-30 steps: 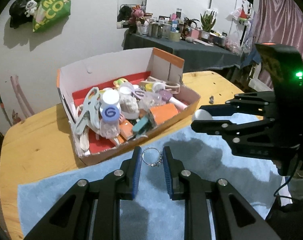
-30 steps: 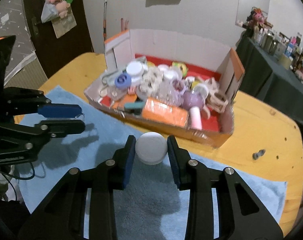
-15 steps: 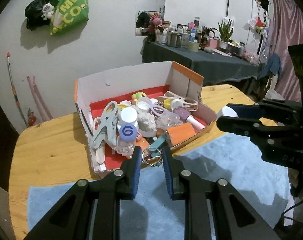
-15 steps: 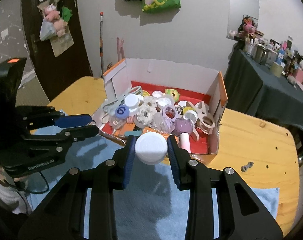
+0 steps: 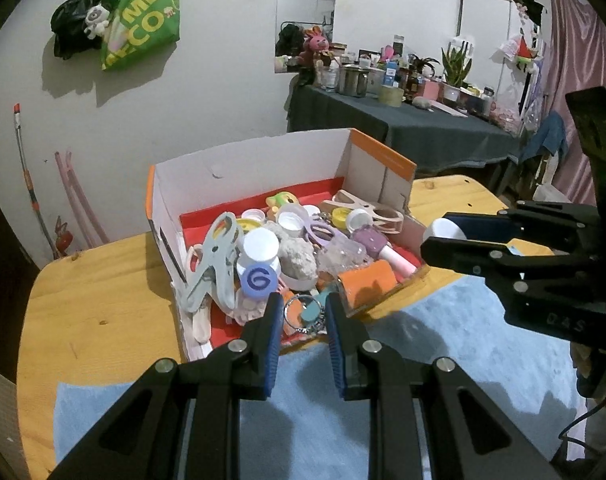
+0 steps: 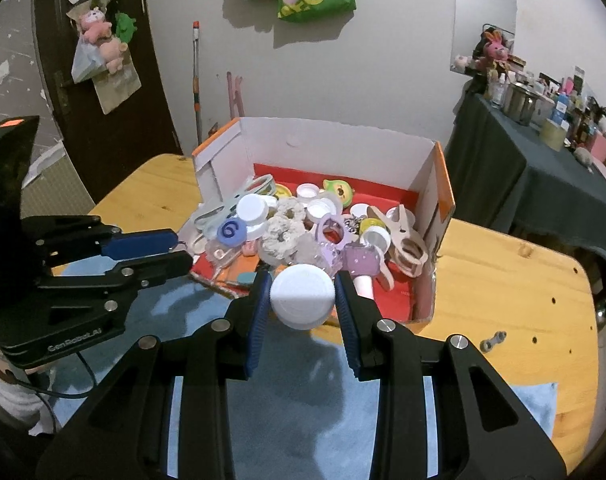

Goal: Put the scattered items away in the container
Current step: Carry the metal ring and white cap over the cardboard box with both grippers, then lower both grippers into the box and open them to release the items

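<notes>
An open cardboard box point(image 5: 251, 168) with a red floor stands on the wooden table, full of clips, caps and small toys; it also shows in the right wrist view point(image 6: 335, 148). My left gripper point(image 5: 303, 316) is shut on a thin metal ring point(image 5: 302, 314) and holds it over the box's near edge. My right gripper point(image 6: 303, 300) is shut on a white round cap point(image 6: 302, 295), held above the box's near wall. In the left wrist view the right gripper point(image 5: 443, 236) with the cap point(image 5: 444, 229) hovers at the box's right corner.
A blue cloth point(image 5: 443, 344) covers the near part of the table point(image 5: 91, 288). A small metal piece point(image 6: 492, 340) lies on the wood right of the box. A dark table with bottles and plants point(image 5: 403, 120) stands behind.
Both grippers have risen and moved forward from above the blue cloth to the box's near edge, each still holding its item.
</notes>
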